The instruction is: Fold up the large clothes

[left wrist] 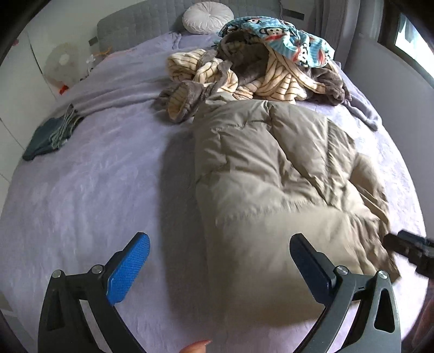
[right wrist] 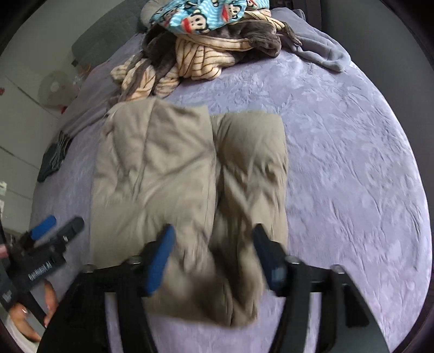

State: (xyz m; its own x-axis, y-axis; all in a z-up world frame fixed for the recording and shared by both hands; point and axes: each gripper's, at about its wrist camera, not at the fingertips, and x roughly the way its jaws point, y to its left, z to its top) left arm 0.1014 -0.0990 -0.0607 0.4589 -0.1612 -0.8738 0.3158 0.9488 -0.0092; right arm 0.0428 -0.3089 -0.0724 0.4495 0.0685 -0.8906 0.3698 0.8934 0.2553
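A khaki padded jacket lies folded lengthwise on the lavender bed cover. In the left wrist view my left gripper stands wide open above the jacket's near left edge, its blue pads clear of the cloth. My right gripper hangs open over the jacket's near end, which shows between its blurred fingers; the pads do not press on it. The left gripper also appears at the left of the right wrist view, held by a hand. One finger of the right gripper pokes in at the right edge.
A heap of clothes sits at the head of the bed: a cream striped fleece under a blue monkey-print piece. A dark teal folded garment lies at the left edge. A round white cushion rests by the grey headboard.
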